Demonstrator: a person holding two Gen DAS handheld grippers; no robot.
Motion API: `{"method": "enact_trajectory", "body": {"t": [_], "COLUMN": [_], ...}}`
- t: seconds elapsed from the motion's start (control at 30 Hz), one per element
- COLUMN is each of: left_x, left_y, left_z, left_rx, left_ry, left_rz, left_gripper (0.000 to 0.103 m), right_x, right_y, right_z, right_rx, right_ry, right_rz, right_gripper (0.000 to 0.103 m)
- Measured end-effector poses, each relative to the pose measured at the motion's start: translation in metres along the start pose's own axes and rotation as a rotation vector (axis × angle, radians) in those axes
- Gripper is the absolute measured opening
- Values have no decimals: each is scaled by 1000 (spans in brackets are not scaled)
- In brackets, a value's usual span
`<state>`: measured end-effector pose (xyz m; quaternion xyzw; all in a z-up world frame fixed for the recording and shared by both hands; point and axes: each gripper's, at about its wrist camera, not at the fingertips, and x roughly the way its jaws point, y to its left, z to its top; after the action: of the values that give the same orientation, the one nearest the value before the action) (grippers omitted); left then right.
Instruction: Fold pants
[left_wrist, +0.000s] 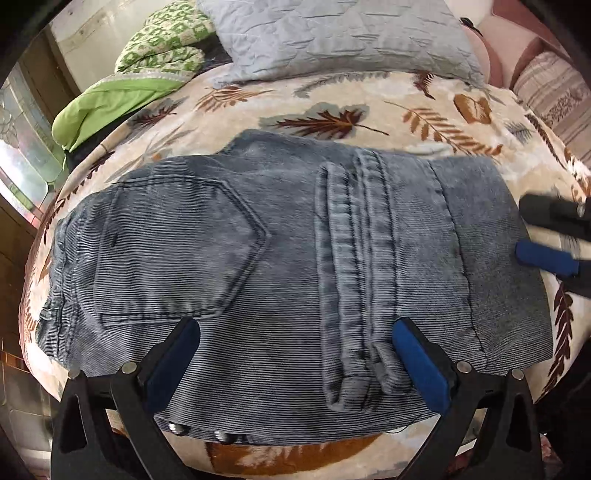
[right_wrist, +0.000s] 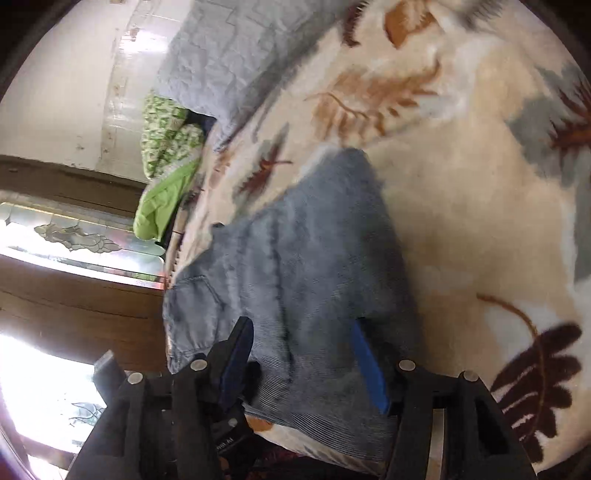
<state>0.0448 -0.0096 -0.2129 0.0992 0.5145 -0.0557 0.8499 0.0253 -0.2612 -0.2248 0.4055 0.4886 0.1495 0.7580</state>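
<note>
Premises: a bedroom in a private home. The work surface is a bed covered by a cream fleece blanket (left_wrist: 369, 99) printed with brown, rust and grey leaves. At its head lie a grey quilted pillow (left_wrist: 340, 40) and a bundled green-and-white patterned quilt (left_wrist: 162, 48) with a plain green lining. A striped cushion (left_wrist: 554, 96) sits at the far right corner. Beside the bed stands dark wooden furniture (right_wrist: 74, 302) fitted with etched decorative glass (right_wrist: 74, 236). The wall (right_wrist: 66, 96) behind is pale and marked.
</note>
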Motion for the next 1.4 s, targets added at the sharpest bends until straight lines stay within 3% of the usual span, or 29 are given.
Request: {"method": "enact_trajectory", "body": {"t": [0.1, 0.2, 0.27, 0.33, 0.43, 0.57, 0.67, 0.77, 0.93, 1.3, 1.37, 1.4], "left_x": [-11, -24, -32, -39, -49, -58, -56, -44, -21, 16, 23, 26], "left_y": [24, 67, 102, 134, 184, 248, 276, 282, 270, 267, 271, 274], "left_z": [4, 5, 5, 2, -6, -30, -47, -58, -68, -64, -65, -67], "left_rx": [-47, -163, -253, -326, -434, -628, -724, -772, -841, -931, -948, -961], "left_ry": [-33, -42, -36, -36, -28, -7, 33, 69, 132, 163, 162, 161], "left_rz": [35, 59, 73, 111, 171, 159, 164, 108, -63, -178, -193, -201], "left_gripper": [103, 103, 103, 103, 103, 103, 103, 103, 103, 102, 94, 83], "right_x": [5, 21, 49, 81, 75, 46, 16, -4, -22, -28, -23, -21], "right_y": [30, 53, 63, 66, 77, 90, 97, 100, 103, 91, 88, 86], "right_z": [9, 17, 20, 17, 8, 2, 0, 2, 2, -16, -15, -15], "right_rx": [-73, -151, -226, -303, -397, -443, -469, -450, -430, -462, -454, -447], "right_ry": [-33, -19, 27, 109, 64, 7, -65, -122, -157, -145, -134, -128], "right_rz": [24, -12, -75, -201, -237, -127, -63, -12, 7, -45, -50, -51], "right_gripper": [59, 59, 61, 61, 62, 62, 62, 62, 62, 62, 62, 62]}}
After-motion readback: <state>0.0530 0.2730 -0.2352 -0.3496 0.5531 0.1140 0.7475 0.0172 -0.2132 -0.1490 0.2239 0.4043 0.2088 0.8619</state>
